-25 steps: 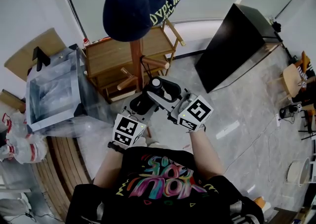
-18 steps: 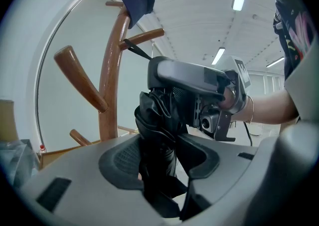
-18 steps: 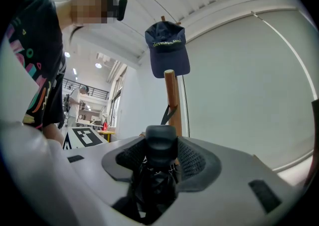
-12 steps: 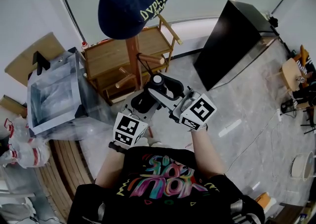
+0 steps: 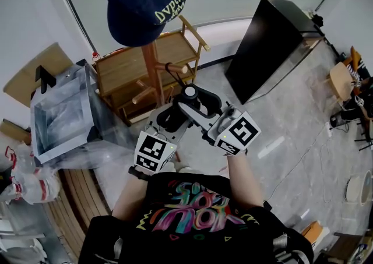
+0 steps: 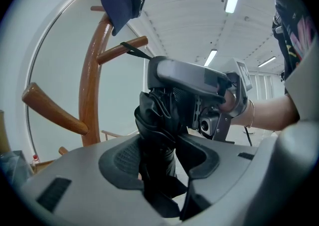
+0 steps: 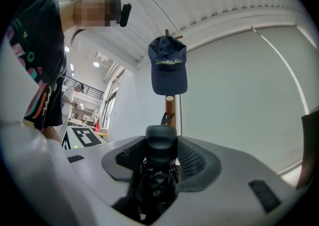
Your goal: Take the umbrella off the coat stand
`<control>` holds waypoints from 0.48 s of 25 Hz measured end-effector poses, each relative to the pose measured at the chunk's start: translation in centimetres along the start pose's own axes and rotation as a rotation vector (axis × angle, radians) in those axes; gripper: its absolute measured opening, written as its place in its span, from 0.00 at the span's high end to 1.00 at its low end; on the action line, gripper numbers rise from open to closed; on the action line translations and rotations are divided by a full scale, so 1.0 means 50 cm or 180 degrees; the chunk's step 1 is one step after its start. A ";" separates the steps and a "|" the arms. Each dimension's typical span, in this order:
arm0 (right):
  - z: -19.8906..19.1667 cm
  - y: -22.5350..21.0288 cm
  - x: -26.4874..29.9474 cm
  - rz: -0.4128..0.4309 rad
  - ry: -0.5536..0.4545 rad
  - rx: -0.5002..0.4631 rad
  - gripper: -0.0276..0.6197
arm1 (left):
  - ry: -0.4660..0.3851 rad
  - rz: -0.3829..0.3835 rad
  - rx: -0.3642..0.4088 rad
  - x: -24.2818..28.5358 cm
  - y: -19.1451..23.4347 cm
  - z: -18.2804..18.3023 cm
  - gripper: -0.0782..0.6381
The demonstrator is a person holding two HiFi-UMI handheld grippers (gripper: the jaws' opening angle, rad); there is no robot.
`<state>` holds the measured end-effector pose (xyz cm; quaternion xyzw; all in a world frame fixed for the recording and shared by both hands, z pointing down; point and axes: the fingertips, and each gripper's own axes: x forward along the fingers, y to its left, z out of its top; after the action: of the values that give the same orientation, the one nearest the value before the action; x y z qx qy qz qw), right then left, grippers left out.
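the left gripper [image 6: 162,159] and right gripper [image 7: 160,162] each clamped the folded black umbrella [image 6: 157,120] beside the wooden coat stand [image 6: 90,85], its strap [image 6: 133,50] looped over 1 peg [image 6: 115,53].

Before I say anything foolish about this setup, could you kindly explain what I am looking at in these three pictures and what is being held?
There is no robot here: a person holds a hand-held gripper in each hand. The top-down picture comes from a camera on the person's head. The other two come from cameras riding on each gripper, looking along its jaws. The left gripper and the right gripper are both closed on a folded black umbrella, the left on its fabric body and the right on its handle end. The umbrella's strap is looped over a peg of the wooden coat stand, which carries a navy cap on top. On the floor behind it stand a wooden rack and a clear box.
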<state>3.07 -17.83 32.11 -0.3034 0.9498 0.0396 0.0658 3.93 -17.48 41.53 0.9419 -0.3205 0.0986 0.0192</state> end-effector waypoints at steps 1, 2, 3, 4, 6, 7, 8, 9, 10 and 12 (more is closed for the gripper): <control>0.004 -0.001 -0.005 -0.0017 -0.0004 -0.0010 0.63 | -0.0007 -0.0022 0.0015 0.002 -0.004 0.004 0.59; 0.008 -0.002 -0.009 -0.0034 -0.0006 -0.0024 0.63 | -0.0015 -0.0045 0.0025 0.005 -0.009 0.007 0.59; 0.011 -0.003 -0.014 -0.0053 -0.0007 -0.0043 0.63 | -0.0022 -0.0066 0.0032 0.007 -0.013 0.009 0.59; 0.014 -0.004 -0.018 -0.0073 -0.0009 -0.0062 0.63 | -0.0022 -0.0088 0.0039 0.010 -0.017 0.010 0.59; 0.020 -0.005 -0.027 -0.0119 -0.0020 -0.0093 0.63 | -0.0024 -0.0131 0.0056 0.014 -0.025 0.013 0.59; 0.022 -0.005 -0.032 -0.0143 -0.0028 -0.0104 0.63 | -0.0040 -0.0155 0.0066 0.015 -0.029 0.016 0.59; 0.024 -0.006 -0.036 -0.0168 -0.0037 -0.0117 0.63 | -0.0061 -0.0179 0.0076 0.017 -0.034 0.020 0.59; 0.026 -0.006 -0.041 -0.0193 -0.0044 -0.0132 0.63 | -0.0075 -0.0202 0.0084 0.018 -0.038 0.023 0.59; 0.028 -0.007 -0.045 -0.0218 -0.0049 -0.0149 0.63 | -0.0082 -0.0221 0.0093 0.020 -0.042 0.025 0.59; 0.032 -0.008 -0.053 -0.0265 -0.0054 -0.0176 0.63 | -0.0090 -0.0260 0.0106 0.025 -0.048 0.027 0.59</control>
<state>5.63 -16.47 30.90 -0.3441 0.9342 0.0656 0.0671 6.59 -16.46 40.49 0.9557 -0.2803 0.0897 0.0030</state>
